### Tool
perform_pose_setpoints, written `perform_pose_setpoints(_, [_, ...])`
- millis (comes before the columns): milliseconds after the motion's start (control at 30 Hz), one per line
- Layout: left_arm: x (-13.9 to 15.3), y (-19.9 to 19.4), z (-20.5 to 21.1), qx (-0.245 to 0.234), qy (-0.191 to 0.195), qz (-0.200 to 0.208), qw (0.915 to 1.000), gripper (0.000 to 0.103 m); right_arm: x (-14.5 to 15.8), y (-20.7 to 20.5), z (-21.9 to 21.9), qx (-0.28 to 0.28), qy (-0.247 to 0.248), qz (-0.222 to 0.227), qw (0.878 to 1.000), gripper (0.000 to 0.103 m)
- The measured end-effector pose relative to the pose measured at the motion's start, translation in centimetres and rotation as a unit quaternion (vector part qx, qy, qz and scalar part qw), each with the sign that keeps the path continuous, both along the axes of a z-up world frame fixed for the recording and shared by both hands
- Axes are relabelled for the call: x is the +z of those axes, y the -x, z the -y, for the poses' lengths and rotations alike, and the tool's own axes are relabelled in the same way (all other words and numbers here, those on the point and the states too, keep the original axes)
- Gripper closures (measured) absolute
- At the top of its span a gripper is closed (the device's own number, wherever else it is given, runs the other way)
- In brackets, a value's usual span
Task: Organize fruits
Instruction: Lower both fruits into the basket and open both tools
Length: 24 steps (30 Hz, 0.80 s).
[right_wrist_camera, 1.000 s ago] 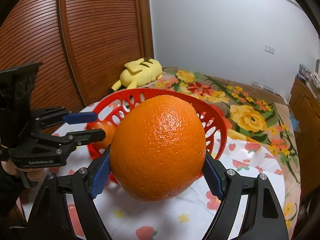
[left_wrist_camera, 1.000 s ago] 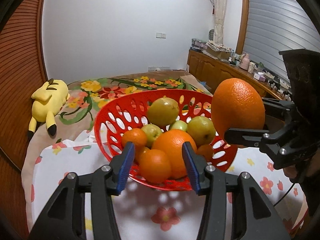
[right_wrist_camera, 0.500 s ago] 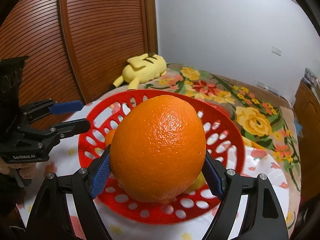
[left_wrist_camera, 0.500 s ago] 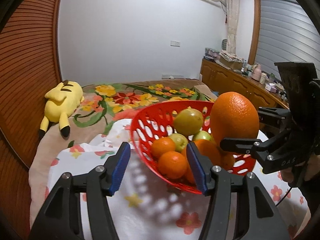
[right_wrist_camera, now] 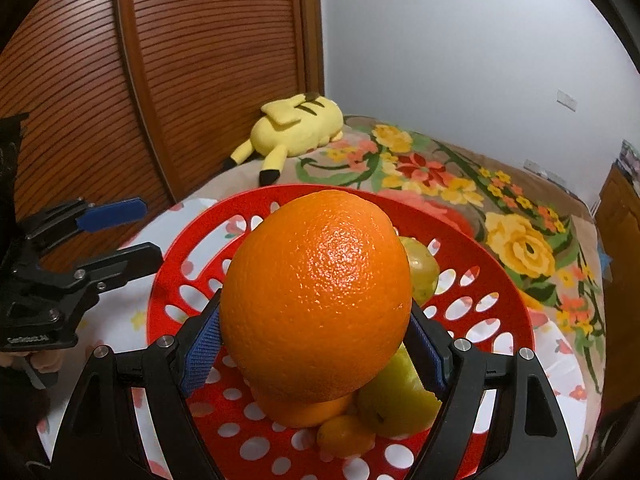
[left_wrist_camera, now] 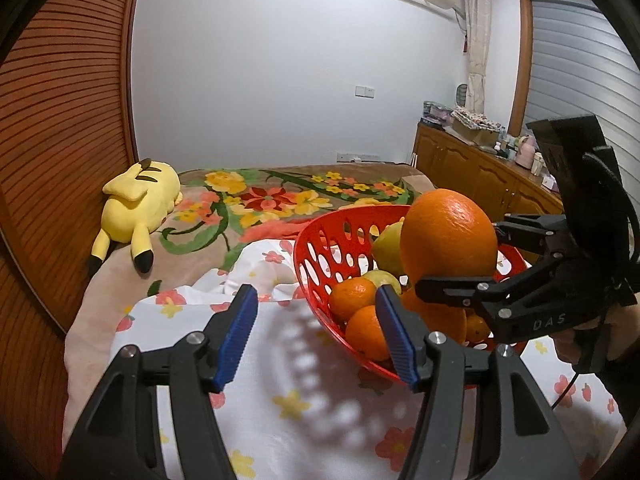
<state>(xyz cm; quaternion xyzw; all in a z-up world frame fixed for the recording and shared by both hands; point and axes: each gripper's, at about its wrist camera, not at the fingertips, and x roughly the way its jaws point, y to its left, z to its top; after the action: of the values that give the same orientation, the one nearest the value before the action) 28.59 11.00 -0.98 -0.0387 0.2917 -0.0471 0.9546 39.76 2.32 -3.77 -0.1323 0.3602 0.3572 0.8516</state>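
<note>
"DAS" is printed on the right gripper (left_wrist_camera: 454, 258), whose jaws clamp a big orange (right_wrist_camera: 316, 296) above the red basket (right_wrist_camera: 472, 252) — inside lie small oranges (left_wrist_camera: 352, 298) and green fruits (right_wrist_camera: 420, 266). The left gripper (left_wrist_camera: 318, 334), beside the basket, holds nothing — its jaws have just been opening.

Left wrist view: from the basket's (left_wrist_camera: 316, 240) left, facing the sideboard (left_wrist_camera: 480, 176). Right wrist view: close above the basket, facing the wardrobe (right_wrist_camera: 180, 80). Shared: basket, plush (left_wrist_camera: 136, 200), bed (left_wrist_camera: 280, 196).

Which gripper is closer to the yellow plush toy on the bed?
Left. The left gripper, empty, is beside the red basket on the yellow plush toy side; the right gripper holds the big orange over the basket.
</note>
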Motion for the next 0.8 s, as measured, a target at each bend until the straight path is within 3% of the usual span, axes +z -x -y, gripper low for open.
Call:
perform_pose_setpoints(500, [-0.3, -0.1, -0.4, 0.010, 0.003, -0.005, 0.9999, 0.042, -0.6, -2.0, -1.8, -0.008, 0.008, -0.019, 1.000, 0.019])
perform_pose_setpoints(633, [-0.4, -0.1, -0.3, 0.011, 0.003, -0.006, 0.9999, 0.042, -0.2, -1.7, -1.9, -0.017, 0.012, -0.004, 1.000, 0.016])
perform_pose_setpoints(800, [-0.3, 0.1, -0.2, 0.008, 0.003, -0.002, 1.0000, 0.042, 1.6, -1.4, -0.7, -0.033, -0.017, 0.018, 0.999, 0.016])
